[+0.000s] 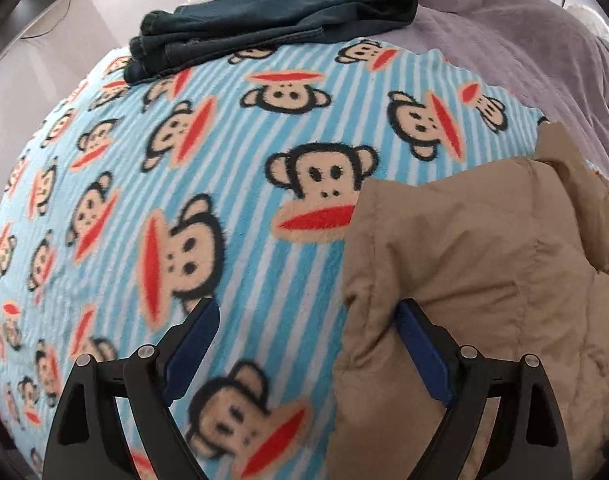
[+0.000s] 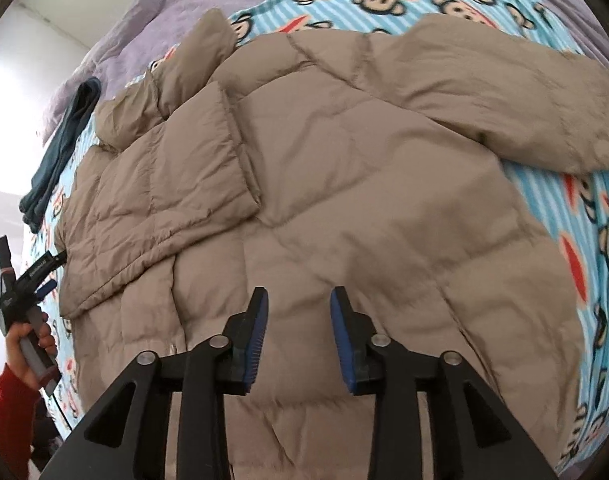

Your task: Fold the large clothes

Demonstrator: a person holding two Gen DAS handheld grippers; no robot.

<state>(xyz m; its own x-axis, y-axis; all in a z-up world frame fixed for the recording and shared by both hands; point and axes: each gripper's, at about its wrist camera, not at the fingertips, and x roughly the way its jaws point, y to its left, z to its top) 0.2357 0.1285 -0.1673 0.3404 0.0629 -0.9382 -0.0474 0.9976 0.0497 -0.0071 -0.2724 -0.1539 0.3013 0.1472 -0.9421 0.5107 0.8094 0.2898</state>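
Note:
A tan puffer jacket (image 2: 344, 168) lies spread flat on a blue striped monkey-print blanket (image 1: 164, 160). One sleeve (image 2: 184, 168) is folded across its body; the other sleeve (image 2: 504, 92) stretches out to the right. My right gripper (image 2: 299, 294) hovers over the jacket's lower part, jaws partly apart, with nothing pinched between them. My left gripper (image 1: 308, 308) is wide open at the jacket's left edge (image 1: 484, 280), one finger over the blanket and one over the tan fabric. In the right wrist view the left gripper (image 2: 52, 274) shows at the far left, held by a hand (image 2: 28, 340) in a red sleeve.
A folded dark teal garment (image 1: 264, 28) lies at the blanket's far edge, also visible as the dark garment (image 2: 60, 148) left of the jacket. A purple quilt (image 1: 504, 40) covers the bed beyond the blanket. A white wall and floor lie past the bed's left side.

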